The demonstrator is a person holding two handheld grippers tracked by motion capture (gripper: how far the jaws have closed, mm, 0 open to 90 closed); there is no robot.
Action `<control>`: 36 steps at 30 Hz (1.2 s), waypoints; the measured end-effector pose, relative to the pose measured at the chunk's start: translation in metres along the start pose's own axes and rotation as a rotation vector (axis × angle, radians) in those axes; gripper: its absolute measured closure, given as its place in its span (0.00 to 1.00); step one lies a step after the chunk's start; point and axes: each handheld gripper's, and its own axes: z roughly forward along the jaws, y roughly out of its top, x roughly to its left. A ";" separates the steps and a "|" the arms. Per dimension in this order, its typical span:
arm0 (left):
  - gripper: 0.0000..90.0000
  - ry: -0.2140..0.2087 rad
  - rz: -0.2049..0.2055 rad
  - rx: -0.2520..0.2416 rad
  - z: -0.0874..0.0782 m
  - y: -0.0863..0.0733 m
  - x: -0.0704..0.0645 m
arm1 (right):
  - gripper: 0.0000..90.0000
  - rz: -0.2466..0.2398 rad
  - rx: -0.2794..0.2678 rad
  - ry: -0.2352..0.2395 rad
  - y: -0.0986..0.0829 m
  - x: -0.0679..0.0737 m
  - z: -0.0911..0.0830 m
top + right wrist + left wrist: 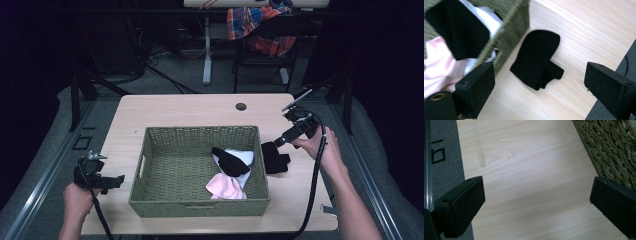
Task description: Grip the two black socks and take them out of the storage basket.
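A green woven basket (150,195) stands mid-table and holds a black cloth (229,160), a white cloth (241,155) and a pink cloth (226,186). A folded black cloth (275,157) lies on the wood just outside the basket's right wall (509,32); the same black cloth (536,58) lies flat below my right gripper. My right gripper (280,141) hovers open just above it, nothing between its jaws (539,90). My left gripper (114,181) is open and empty over bare wood (534,195), left of the basket (614,147).
The table (190,107) has a round cable hole (241,106) at the back. Grey floor and a metal rail lie off the left edge (441,157). Behind the table stand a chair draped with plaid fabric (255,22) and another table's leg.
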 end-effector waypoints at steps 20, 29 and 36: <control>0.00 -0.006 0.001 -0.005 0.001 0.000 0.000 | 0.00 -0.185 -0.072 0.087 0.043 0.071 -0.021; 0.00 -0.002 -0.004 -0.009 -0.002 -0.001 0.001 | 0.00 -0.228 -0.061 0.140 0.057 0.097 0.003; 0.00 -0.005 0.002 -0.006 0.000 0.000 0.001 | 0.03 -0.260 0.008 0.142 0.061 0.114 0.033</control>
